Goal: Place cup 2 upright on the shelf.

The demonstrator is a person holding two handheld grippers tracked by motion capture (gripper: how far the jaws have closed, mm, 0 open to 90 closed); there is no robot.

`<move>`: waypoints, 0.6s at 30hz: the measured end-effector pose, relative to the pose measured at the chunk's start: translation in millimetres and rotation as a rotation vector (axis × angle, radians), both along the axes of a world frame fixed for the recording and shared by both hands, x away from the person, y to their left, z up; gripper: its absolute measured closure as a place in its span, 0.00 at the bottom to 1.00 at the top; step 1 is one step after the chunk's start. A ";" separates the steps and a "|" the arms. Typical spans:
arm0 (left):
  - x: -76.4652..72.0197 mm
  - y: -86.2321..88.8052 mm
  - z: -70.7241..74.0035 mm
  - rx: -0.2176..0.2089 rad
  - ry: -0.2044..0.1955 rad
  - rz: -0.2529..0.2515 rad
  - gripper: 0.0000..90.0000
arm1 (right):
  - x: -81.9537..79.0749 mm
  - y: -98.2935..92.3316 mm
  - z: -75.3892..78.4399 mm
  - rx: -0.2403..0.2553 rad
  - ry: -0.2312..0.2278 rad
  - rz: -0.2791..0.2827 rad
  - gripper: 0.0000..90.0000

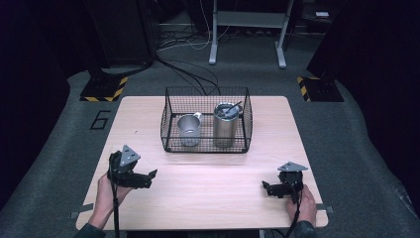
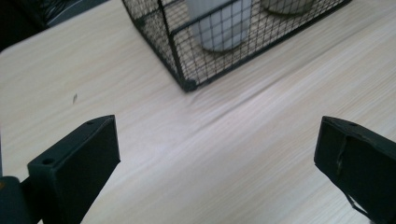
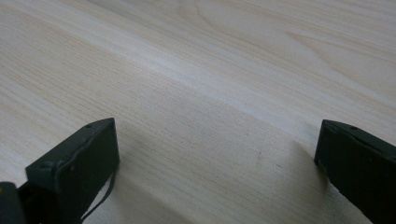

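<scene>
Nothing looks begun: the metal mug (image 1: 189,130) and the steel tumbler (image 1: 225,125) stand inside the wire basket (image 1: 206,147) at the far middle, while the left gripper (image 1: 146,178) and right gripper (image 1: 268,189) rest near, jaws wide, empty.

In the left gripper view the basket (image 2: 187,56) is cut off by the top edge, so just its near corner and lower mesh show. Behind that mesh the mug (image 2: 219,28) loses its upper part to the same edge, and the tumbler (image 2: 285,4) beside it shows no more than a sliver of its base. In the high view, what lies in the tumbler's mouth (image 1: 227,110) is too small to tell.
</scene>
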State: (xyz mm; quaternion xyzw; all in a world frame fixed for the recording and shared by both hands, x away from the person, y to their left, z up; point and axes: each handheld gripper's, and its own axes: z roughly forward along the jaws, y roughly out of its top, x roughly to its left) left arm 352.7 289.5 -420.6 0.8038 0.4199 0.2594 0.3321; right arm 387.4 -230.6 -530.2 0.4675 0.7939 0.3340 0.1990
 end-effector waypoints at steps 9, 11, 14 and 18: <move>-7.8 29.9 -48.3 -0.001 0.056 0.086 0.00 | 0.0 0.0 0.0 0.000 0.000 0.000 0.00; -7.6 37.7 -59.2 0.005 0.068 0.108 0.00 | 0.0 -0.1 0.0 0.000 0.000 0.000 0.00; -5.1 48.4 -75.6 -0.014 0.077 0.147 0.00 | 0.0 0.0 0.0 0.000 0.000 0.000 0.00; -3.7 56.6 -89.2 -0.031 0.082 0.184 0.00 | -0.1 0.0 0.1 0.001 0.003 -0.001 0.00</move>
